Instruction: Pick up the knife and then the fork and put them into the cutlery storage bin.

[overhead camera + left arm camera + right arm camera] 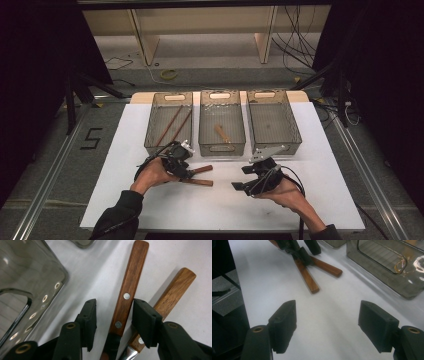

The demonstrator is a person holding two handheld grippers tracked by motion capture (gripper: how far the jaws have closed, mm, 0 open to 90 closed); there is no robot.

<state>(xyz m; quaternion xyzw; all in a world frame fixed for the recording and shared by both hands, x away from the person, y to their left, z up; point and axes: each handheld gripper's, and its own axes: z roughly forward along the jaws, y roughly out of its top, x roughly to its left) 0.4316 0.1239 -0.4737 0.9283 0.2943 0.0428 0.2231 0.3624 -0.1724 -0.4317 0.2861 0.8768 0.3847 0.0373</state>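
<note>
Wooden-handled knives — two of them — lie crossed on the white tabletop (300, 200), just before the near edge of the left basket (169, 122). The left hand-held gripper (113, 315) straddles the nearer knife handle (127, 290), jaws spread, not pressing; the second knife handle (172, 292) lies outside its jaws. The right hand-held gripper (327, 322) is spread over bare tabletop near the front edge.
</note>
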